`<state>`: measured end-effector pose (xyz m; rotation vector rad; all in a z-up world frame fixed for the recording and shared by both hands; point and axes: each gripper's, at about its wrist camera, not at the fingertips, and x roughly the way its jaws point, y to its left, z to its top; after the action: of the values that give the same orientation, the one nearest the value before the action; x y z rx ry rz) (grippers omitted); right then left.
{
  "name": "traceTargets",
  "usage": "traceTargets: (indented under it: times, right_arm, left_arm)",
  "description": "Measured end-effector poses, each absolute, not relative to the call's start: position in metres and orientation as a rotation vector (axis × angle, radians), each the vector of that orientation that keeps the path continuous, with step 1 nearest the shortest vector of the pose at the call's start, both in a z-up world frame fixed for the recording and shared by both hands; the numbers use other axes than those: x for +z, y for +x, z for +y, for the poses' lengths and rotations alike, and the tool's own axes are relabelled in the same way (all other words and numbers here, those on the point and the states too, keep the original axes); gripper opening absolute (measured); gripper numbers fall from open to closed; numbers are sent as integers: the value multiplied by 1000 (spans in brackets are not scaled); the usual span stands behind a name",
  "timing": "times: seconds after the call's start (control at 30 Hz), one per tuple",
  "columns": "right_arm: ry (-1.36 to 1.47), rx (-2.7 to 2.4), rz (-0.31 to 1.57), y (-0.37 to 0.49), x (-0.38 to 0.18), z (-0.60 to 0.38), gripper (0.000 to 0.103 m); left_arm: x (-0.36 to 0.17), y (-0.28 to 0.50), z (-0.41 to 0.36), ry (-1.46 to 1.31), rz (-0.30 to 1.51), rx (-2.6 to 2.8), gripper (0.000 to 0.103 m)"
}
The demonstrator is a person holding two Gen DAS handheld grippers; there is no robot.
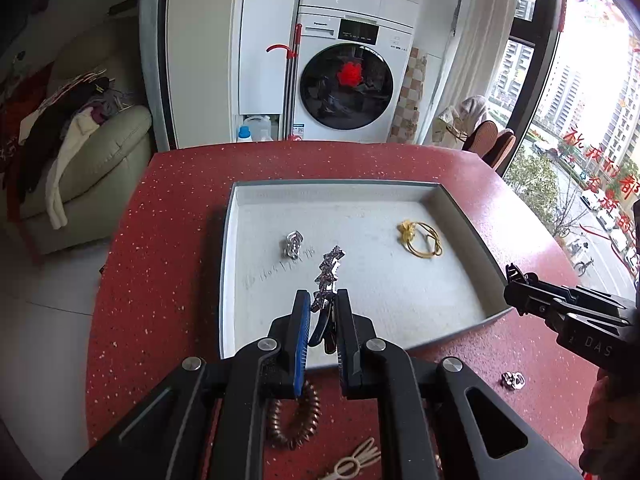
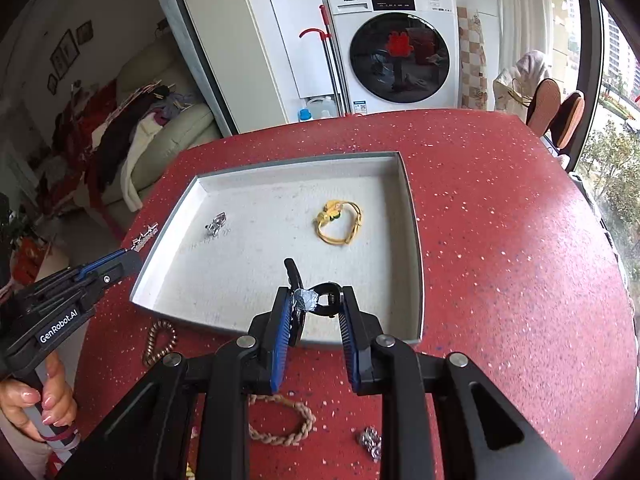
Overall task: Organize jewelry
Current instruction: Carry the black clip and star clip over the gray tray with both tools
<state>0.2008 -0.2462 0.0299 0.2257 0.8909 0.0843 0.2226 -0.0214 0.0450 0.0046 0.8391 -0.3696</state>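
Your tray (image 1: 468,216) on the red table (image 1: 168,208) contains a silver clip (image 1: 293,244) and a yellow hair tie (image 1: 420,239). Your left gripper (image 1: 323,300) fingers are clenched on a sparkly hair clip (image 1: 329,276) above the tray's near edge. Your right gripper (image 2: 314,300) fingers grasp a black claw clip (image 2: 320,300) there.

Black tongs (image 1: 323,300) with blue ribbed pads (image 1: 303,344), silver screws, white "GenRobot.AI" lettering.

One tray (image 2: 414,240) sits on the red table (image 2: 500,240). Inside it lie two pieces: one silver clip (image 2: 217,224) at 9 o'clock and one yellow hair tie (image 2: 340,224) at 1 o'clock. Two clips are held: one rhinestone hair clip (image 1: 328,276) and one black claw clip (image 2: 316,300). Loose on the table are one coiled brown hair tie (image 1: 294,420), one braided tan bracelet (image 2: 280,420), one silver charm (image 2: 370,442) and one beige clip (image 1: 356,462).
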Motion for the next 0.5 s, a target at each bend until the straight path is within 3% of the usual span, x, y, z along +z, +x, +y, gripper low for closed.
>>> traceTargets:
  times: [0.5]
  right_arm:
    - [267,45,939,279,0,-260,26]
  left_arm:
    - [24,302,-63,56,865,-335,31]
